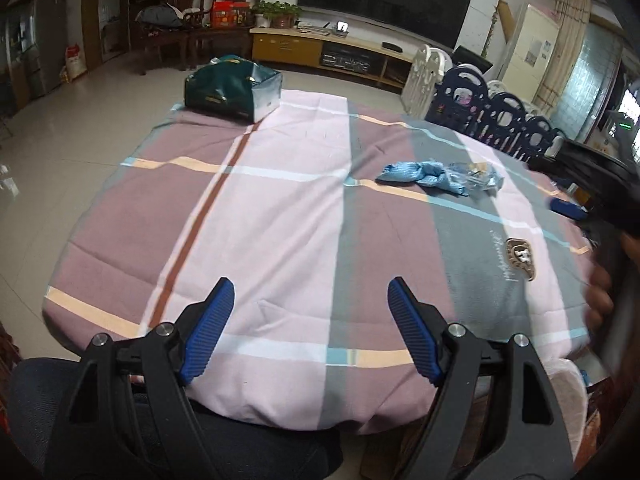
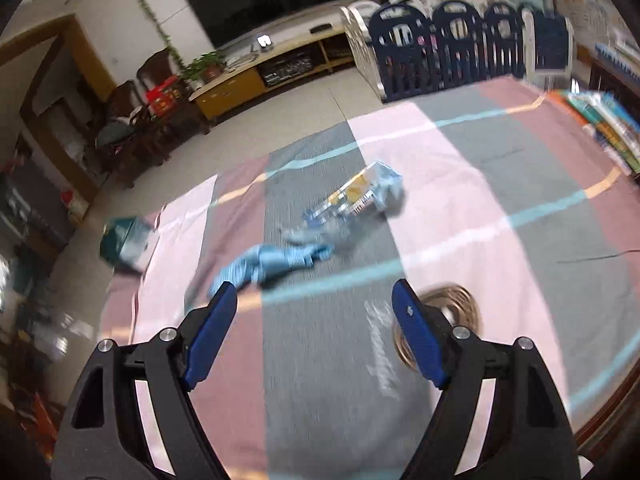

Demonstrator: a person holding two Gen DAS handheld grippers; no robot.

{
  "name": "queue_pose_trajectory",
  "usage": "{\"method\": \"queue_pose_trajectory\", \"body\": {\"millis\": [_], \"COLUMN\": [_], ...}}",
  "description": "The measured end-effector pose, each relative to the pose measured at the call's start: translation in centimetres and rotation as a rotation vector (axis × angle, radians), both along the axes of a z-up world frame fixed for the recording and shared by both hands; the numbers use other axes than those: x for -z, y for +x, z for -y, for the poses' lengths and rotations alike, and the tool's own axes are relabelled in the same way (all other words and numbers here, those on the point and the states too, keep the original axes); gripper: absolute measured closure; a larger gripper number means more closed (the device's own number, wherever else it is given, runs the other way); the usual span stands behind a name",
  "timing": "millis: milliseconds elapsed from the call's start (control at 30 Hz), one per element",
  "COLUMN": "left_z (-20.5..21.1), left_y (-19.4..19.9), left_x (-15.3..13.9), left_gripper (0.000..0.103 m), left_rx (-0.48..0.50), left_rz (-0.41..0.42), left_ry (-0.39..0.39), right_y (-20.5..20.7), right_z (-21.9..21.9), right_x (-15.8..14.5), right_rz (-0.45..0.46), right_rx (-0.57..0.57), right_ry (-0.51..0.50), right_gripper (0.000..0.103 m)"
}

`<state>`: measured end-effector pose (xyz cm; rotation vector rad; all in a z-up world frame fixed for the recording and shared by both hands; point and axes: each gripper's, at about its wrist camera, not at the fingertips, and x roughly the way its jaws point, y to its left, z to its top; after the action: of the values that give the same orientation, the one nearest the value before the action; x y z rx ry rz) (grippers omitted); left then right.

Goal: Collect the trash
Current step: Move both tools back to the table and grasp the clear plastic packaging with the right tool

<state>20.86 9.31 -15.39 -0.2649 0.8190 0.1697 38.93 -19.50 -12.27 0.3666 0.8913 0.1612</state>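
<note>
Each gripper, the left gripper [image 1: 310, 294] and the right gripper [image 2: 315, 296], has matte black angular arms with triangular cutouts and round silver screw heads, ending in two ribbed blue finger pads [image 1: 212, 330], while dark trousers [image 1: 240, 448] cover the person's lap.

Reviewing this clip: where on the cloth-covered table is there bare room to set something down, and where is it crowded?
Bare: the wide pink and mauve stretch of the tablecloth between the green bag and the near edge. Crowded: the grey stripe, with the blue crumpled trash, the clear wrapper beside it, and the brown coil.
</note>
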Motion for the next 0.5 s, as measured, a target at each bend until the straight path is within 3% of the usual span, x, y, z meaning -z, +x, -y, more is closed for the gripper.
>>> {"method": "queue_pose_trajectory", "body": {"millis": [100, 233, 267, 367, 500], "left_z": [0.3, 0.4, 0.2, -0.7, -1.7], "left_y": [-0.4, -0.3, -0.1, 0.2, 0.2], "left_x": [-0.1, 0.1, 0.3, 0.6, 0.9], "left_gripper": [0.023, 0.022, 0.022, 0.022, 0.022], "left_rx": [0.026, 0.04, 0.038, 0.008, -0.031], "left_rz": [0.032, 0.035, 0.029, 0.012, 0.005], "left_ry": [-0.001, 0.0, -0.009, -0.046, -0.089], "right_y": [5.7, 10.4, 11.2, 12.7, 12.0], "right_z": [-0.7, -1.8, -1.9, -2.7, -4.6], "right_x": [2.6, 5.8, 6.4, 8.0, 7.9], "right_rz": [-0.089, -0.167, -0.186, -0.247, -0.221], "right_rx": [0.082, 0.156, 0.169, 0.166, 0.057], "right_ry": [0.056, 0.008, 0.003, -0.026, -0.056], "right_gripper": [0.025, 0.027, 0.034, 0.068, 0.08]}}
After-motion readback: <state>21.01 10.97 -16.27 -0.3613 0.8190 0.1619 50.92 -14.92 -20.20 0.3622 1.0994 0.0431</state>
